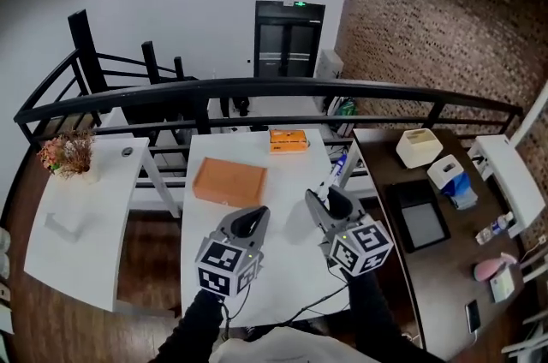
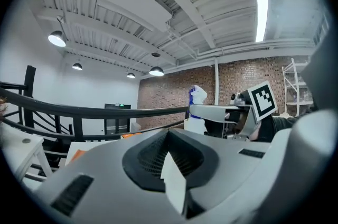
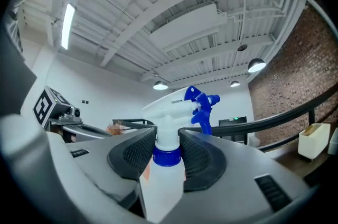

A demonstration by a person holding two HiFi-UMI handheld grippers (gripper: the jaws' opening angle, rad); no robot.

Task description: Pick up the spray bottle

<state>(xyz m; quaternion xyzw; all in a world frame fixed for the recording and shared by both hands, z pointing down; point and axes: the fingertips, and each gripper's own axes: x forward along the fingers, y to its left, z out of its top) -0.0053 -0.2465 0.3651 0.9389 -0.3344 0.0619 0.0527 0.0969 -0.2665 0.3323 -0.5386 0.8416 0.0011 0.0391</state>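
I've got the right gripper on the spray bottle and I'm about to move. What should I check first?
1. Right gripper jaws clamped on the neck of the white plastic spray bottle with blue trigger: ok.
2. Bottle upright between the jaws: ok.
3. Left gripper shut, empty, apart from the bottle: ok.
4. Bottle base off the white table: cannot tell.
5. Flat orange box apart from both grippers: ok.
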